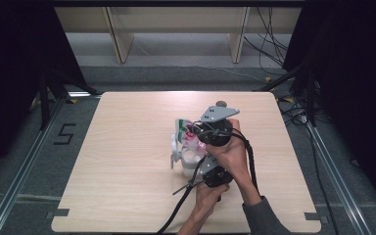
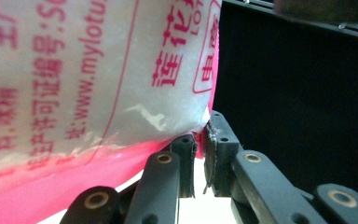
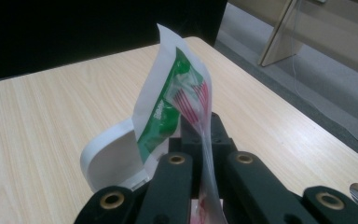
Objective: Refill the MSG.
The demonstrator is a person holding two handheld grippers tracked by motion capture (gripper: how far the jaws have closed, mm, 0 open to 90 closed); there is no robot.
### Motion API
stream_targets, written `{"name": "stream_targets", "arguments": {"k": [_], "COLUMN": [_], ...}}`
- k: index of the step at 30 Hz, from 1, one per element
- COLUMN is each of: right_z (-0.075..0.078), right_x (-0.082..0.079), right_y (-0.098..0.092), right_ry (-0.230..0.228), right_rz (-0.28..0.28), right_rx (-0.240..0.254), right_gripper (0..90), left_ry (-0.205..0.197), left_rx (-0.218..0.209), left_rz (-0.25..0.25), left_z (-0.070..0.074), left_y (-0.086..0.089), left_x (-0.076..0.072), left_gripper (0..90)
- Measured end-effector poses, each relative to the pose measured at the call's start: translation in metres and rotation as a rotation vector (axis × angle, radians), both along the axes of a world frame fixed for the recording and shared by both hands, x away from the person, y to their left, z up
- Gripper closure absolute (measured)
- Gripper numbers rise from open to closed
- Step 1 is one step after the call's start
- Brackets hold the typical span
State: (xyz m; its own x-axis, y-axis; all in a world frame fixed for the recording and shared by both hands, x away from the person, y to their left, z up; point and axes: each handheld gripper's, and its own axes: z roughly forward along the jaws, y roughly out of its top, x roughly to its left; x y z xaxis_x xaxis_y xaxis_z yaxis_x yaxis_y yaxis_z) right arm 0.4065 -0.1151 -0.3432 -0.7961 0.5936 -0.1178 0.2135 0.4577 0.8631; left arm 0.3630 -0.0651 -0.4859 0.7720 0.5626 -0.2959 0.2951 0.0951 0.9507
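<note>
While you hold the plastic packet between both claws above the middle of the tabletop, treat it as soft and light: thin, glossy film that buckles, slides easily and would likely tear if the two grips pull apart. Its contents look like loose powder or grains, so expect the weight to sag toward the lowest corner.

Your right claw is closed flat on one edge of the packet, the film pinched upright between its jaws with the green and red print rising above them. Your left claw is almost closed too, nipping the sealed bottom corner of the packet, which hangs large and close with its red lettering. Those flat sealed edges are the best places to grip, since the bulging middle would probably squirm out.

Just below the packet stands a white cup with a handle, touching the tabletop. In the high view your hands sit stacked close together, the right one farther from you with its grey plate on top, the left one nearer, both wrists angled inward toward the cup.
</note>
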Motion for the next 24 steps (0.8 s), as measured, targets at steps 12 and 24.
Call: {"name": "stream_targets", "arguments": {"k": [12, 24], "right_z": [0.0012, 0.0023], "right_x": [0.0015, 0.001], "right_y": [-0.0017, -0.004], "right_ry": [0.012, 0.025], "right_rz": [0.019, 0.003], "right_rx": [0.0, 0.017], "right_gripper": [90.0, 90.0], "left_ry": [0.001, -0.004], "left_rx": [0.009, 0.008], "left_rz": [0.003, -0.004], "left_z": [0.0016, 0.0023], "left_y": [-0.0001, -0.0004], "left_x": [-0.0003, -0.0003], "left_gripper": [82.7, 82.7]}}
